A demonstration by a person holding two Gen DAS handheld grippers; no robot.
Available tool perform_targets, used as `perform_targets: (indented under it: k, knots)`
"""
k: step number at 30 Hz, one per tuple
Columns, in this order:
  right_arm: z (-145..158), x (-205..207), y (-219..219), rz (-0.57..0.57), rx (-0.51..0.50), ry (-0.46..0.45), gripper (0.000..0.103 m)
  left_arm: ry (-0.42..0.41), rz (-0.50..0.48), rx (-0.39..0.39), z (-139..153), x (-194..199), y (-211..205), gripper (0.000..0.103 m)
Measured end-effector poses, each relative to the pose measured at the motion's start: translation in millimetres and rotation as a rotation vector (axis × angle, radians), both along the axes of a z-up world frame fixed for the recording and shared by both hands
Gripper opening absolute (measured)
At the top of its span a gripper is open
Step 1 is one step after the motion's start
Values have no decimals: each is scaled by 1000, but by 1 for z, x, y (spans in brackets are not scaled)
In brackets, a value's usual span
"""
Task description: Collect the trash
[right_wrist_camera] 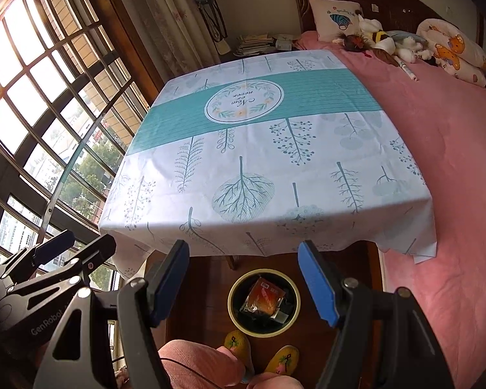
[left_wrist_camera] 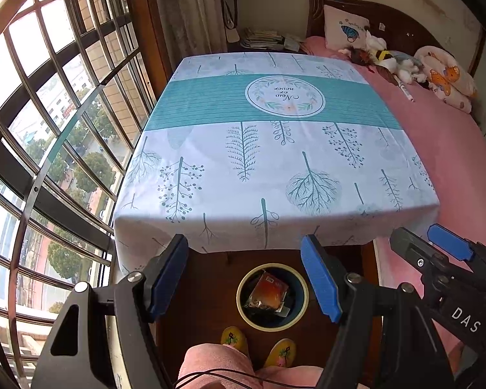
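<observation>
Left gripper point(left_wrist_camera: 244, 275) wide open, empty; right gripper point(right_wrist_camera: 243, 278) likewise; orange wrapper point(left_wrist_camera: 269, 293) inside bin point(left_wrist_camera: 243, 304) beneath table point(left_wrist_camera: 275, 162).

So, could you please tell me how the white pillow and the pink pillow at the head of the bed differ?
The white pillow stands upright against the headboard; the pink pillow lies flat on the bed. The white pillow is square and plain, with one blue print, while the pink pillow is rounded and covered with orange bears. Both sit beside the stuffed toys.
</observation>
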State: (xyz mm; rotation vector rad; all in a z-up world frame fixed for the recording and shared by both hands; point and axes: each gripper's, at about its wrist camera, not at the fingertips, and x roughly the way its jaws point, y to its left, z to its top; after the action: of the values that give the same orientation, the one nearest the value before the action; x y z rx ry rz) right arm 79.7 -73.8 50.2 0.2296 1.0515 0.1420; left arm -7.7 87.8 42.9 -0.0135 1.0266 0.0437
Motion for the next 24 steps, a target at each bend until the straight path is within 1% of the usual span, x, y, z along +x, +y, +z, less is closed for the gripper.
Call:
perform_targets:
  k: [24]
  knots:
    - [-1, -1, 9, 10, -8, 5, 70, 10, -13, -2, -4, 1, 0, 70]
